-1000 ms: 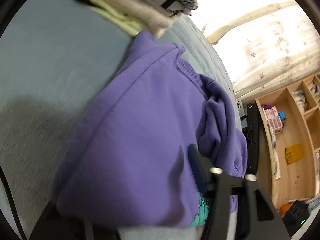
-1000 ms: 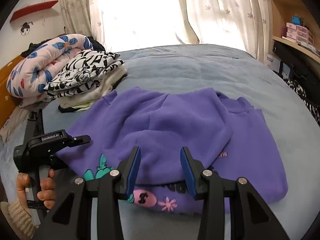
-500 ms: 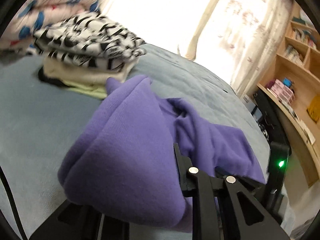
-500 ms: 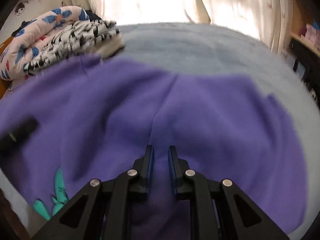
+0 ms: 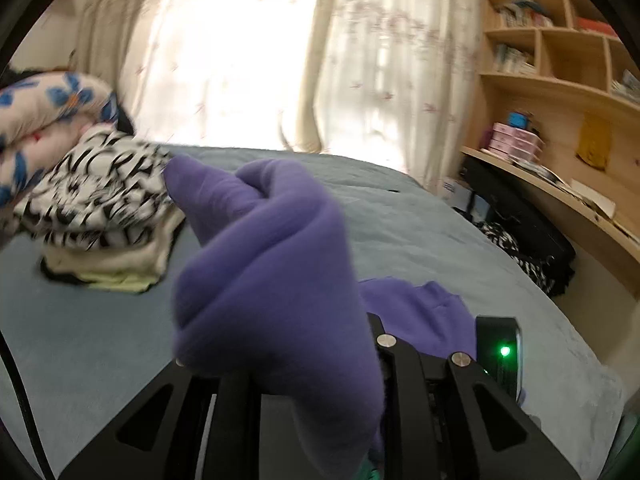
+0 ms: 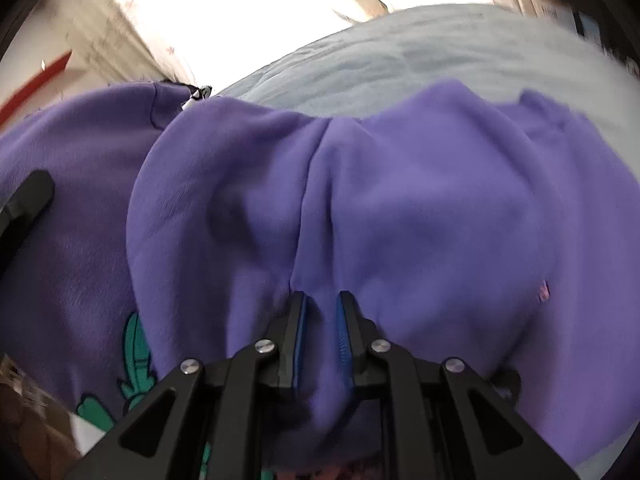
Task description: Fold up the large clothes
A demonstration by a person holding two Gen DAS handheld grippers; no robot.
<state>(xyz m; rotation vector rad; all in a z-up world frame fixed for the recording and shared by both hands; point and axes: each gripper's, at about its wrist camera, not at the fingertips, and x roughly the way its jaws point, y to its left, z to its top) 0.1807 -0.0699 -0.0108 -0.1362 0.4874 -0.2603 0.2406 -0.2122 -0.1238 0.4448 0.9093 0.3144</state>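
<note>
A purple sweatshirt (image 5: 272, 264) with a teal print (image 6: 136, 352) lies on the grey-blue bed (image 5: 420, 224). My left gripper (image 5: 308, 332) is shut on one edge and holds it bunched up above the bed. The cloth drapes over its fingers and hides them. In the right wrist view my right gripper (image 6: 320, 308) is shut on a fold of the purple sweatshirt (image 6: 420, 208), its blue pads (image 6: 299, 320) pinching the fabric low against the bed. The right gripper's body with a green light (image 5: 500, 350) sits just right of the left gripper. The rest of the sweatshirt spreads ahead of the right gripper.
A stack of folded clothes (image 5: 96, 208) topped by a black-and-white piece sits at the left on the bed, with a rolled floral quilt (image 5: 36, 120) behind it. Curtains (image 5: 384, 60) hang at the bright window. Wooden shelves and a desk (image 5: 560, 92) stand to the right.
Both grippers have closed on the sweatshirt. The left one rolled upright and lifted its edge off the bed; the right one pushed down and forward into the cloth.
</note>
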